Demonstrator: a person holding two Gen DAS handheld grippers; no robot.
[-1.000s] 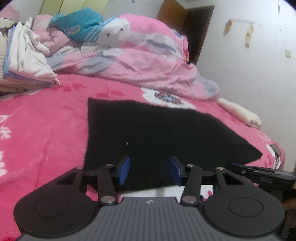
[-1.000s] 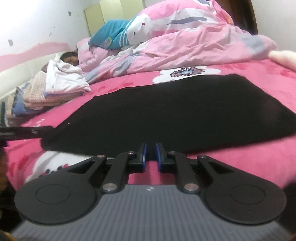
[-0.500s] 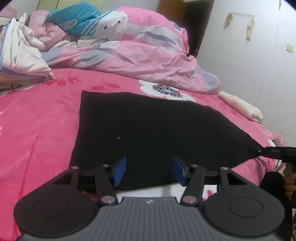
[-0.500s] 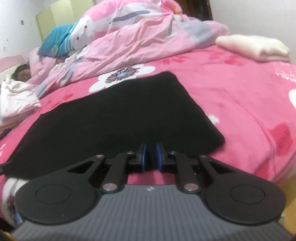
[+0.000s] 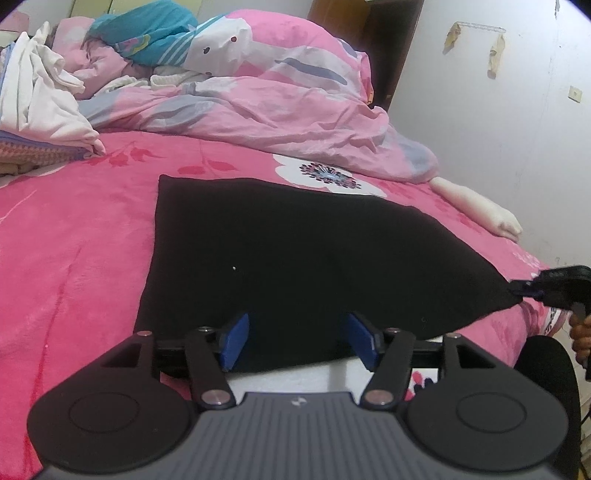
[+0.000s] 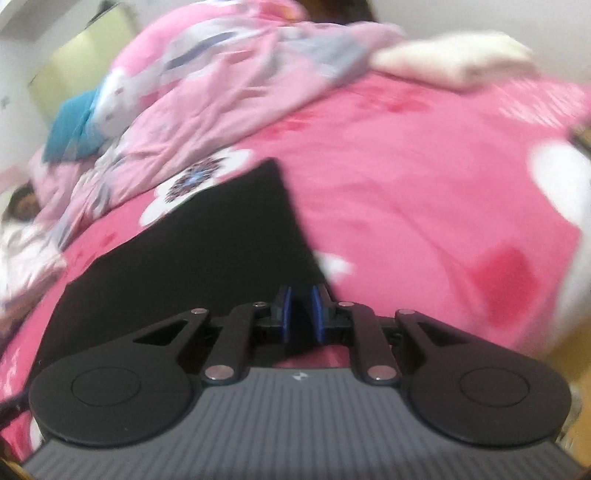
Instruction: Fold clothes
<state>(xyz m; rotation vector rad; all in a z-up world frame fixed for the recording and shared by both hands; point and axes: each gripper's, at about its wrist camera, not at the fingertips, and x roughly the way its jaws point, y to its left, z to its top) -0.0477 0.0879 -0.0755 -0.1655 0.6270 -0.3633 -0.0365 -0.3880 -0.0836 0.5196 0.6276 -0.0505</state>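
A black cloth (image 5: 295, 258) lies flat on the pink bedspread (image 5: 74, 258). My left gripper (image 5: 299, 339) is open and hovers over the cloth's near edge, its blue pads (image 5: 236, 339) wide apart with nothing between them. The right gripper (image 5: 526, 293) shows at the right of the left wrist view, its tip on the cloth's near right corner. In the blurred right wrist view my right gripper (image 6: 301, 310) has its pads close together, with the corner of the black cloth (image 6: 207, 251) between them.
A rumpled pink quilt (image 5: 277, 92) and a teal pillow (image 5: 147, 33) fill the head of the bed. Folded clothes (image 5: 37, 110) are stacked at the far left. A cream rolled item (image 5: 476, 206) lies by the white wall. A hand (image 5: 581, 332) holds the right gripper.
The right gripper has moved right along the cloth's near edge to its right corner. The left gripper has come a little closer over the near edge and stayed open.
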